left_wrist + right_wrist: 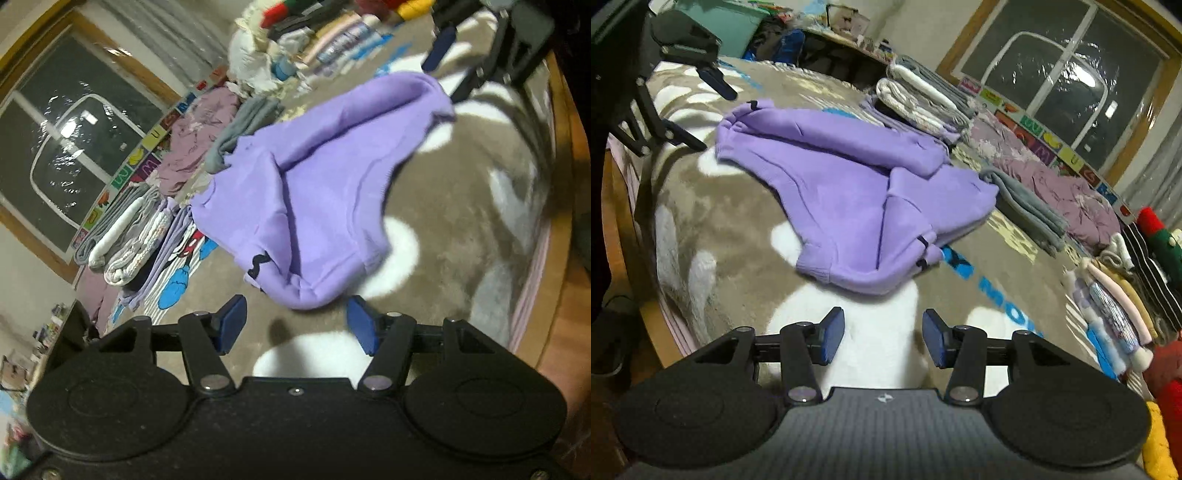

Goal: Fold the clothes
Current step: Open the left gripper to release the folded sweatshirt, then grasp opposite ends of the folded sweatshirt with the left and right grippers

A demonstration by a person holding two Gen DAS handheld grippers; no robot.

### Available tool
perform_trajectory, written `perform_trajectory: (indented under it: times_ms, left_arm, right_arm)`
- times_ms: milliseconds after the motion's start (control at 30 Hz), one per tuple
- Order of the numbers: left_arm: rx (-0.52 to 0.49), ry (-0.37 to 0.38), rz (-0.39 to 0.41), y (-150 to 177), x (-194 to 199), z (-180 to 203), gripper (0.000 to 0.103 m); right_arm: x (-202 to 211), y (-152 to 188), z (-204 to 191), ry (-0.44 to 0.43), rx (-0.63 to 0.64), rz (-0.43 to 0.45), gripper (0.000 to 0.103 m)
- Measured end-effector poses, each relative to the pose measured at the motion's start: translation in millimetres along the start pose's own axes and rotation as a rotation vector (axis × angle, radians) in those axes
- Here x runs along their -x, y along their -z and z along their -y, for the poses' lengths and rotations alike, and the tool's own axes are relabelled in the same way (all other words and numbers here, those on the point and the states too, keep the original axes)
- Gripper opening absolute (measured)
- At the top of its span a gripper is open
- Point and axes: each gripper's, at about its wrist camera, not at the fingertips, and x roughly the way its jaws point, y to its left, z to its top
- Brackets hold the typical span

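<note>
A lilac sweatshirt (pixel 849 192) lay in a loose, partly folded heap on a bed covered by a grey-brown blanket (pixel 738 229) with white patches. One sleeve was folded across the top of the garment, and its ribbed hem faced the near edge.

The left gripper (pixel 293 325) hovered just short of the near end of the sweatshirt, its blue pads spread moderately wide with nothing between them. The right gripper (pixel 882 338) hung over a white patch of the blanket, near the hem of the sweatshirt but apart from it, its jaws parted at a middling width and also empty.

Along the far side of the bed ran a row of folded clothes (pixel 923 99), among them grey and white pieces, with a crumpled mauve garment (pixel 1056 188) further right. Behind them stood a dark window (pixel 1063 74) in a wooden frame.
</note>
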Motion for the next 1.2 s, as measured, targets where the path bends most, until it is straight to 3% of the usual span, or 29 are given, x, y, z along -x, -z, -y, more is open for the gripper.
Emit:
perform_trajectory:
  times_ms: [100, 367, 700, 833, 1033, 1200]
  left_arm:
    - [0.034, -0.005, 0.043, 0.6, -8.2, -2.2, 0.061]
    - [0.017, -0.003, 0.073, -5.2, -11.6, 3.6, 0.041]
    - [0.098, 0.03, 0.085, -1.9, -19.9, -2.8, 0.041]
    - [0.144, 0.045, 0.065, -8.8, -22.7, -4.5, 0.029]
    - [0.137, 0.051, 0.05, -14.4, -6.8, -2.5, 0.022]
    - [0.083, 0.095, 0.049, -18.8, 32.4, 5.9, 0.022]
  right_arm:
    - [-7.9, 0.1, -2.0, 0.003, 0.007, 0.04, 0.048]
    - [-21.5, 1.7, -5.5, 0.007, 0.033, 0.121, 0.045]
    - [-20.2, 5.1, -7.2, -0.009, 0.061, 0.165, 0.043]
    - [-22.2, 1.8, -4.7, -0.034, 0.037, 0.158, 0.03]
    - [-16.1, -4.1, -3.4, -0.058, 0.0, 0.149, 0.025]
    - [5.4, -4.2, -10.9, -0.093, 0.006, 0.144, 0.024]
